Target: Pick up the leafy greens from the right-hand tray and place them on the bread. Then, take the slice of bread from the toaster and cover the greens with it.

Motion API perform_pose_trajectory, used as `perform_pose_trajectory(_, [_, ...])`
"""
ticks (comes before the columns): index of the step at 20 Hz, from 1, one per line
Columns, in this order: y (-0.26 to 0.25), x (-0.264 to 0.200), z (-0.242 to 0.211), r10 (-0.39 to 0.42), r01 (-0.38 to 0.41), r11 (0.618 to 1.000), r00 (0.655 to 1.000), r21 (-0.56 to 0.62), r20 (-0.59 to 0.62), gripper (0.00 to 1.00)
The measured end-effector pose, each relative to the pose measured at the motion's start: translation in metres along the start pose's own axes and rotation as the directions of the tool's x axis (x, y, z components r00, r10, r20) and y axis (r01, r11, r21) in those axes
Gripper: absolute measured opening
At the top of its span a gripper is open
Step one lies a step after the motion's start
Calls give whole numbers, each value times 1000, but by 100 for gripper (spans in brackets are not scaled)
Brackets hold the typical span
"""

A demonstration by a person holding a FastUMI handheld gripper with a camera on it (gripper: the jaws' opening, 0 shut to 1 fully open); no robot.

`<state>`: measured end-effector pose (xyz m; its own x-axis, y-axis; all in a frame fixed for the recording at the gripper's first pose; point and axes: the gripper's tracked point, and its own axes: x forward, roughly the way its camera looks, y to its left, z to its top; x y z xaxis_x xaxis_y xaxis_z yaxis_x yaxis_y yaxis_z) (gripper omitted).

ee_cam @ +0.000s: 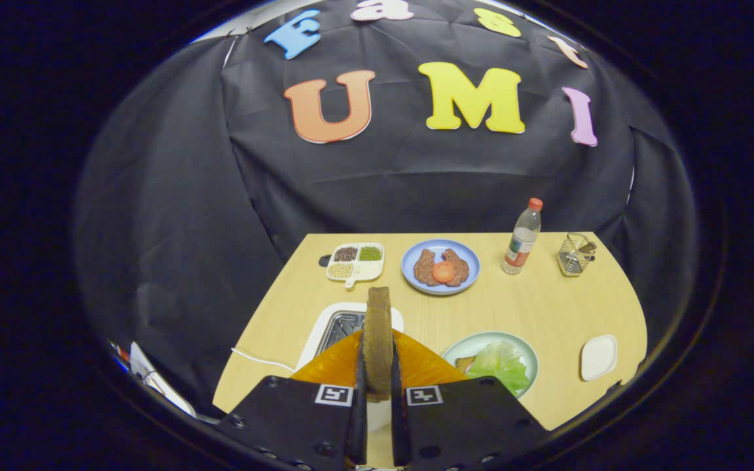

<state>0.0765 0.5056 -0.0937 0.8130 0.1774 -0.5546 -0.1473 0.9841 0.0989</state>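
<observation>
Colours, going round: the table (534, 307) is pale yellowish wood grain. Gripper (377, 386) is clamped on a dark brown bread slice (377, 340), edge-on, centre of frame. Behind it the toaster (338, 327) is white with a shiny grey metal slot. Lower right, a pale green plate (482, 341) with light green, veiny lettuce (500, 363). A small white dish (598, 356) sits further right. Upper middle, a blue plate (440, 266) holds reddish-brown meat (426, 267) and an orange-red disc (443, 271). The bottle (522, 239) is clear with an orange cap.
</observation>
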Motion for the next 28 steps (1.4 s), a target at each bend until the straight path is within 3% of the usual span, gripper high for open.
perform_pose_trajectory(5, [-70,-28,12,-4,2,999,999,43,45,15])
perform_pose_trajectory(11, [-197,-32,-25,-118,117,988,993,105,3,15])
perform_pose_trajectory(16, [-305,-25,-50,-235,242,947,970,211,-55,15])
perform_pose_trajectory(20, [-365,-19,-73,-285,310,907,950,284,-126,15])
perform_pose_trajectory(23, [-385,-22,-76,-300,327,893,945,309,-133,15])
perform_pose_trajectory(28, [-370,-10,-79,-257,291,904,955,313,-145,15])
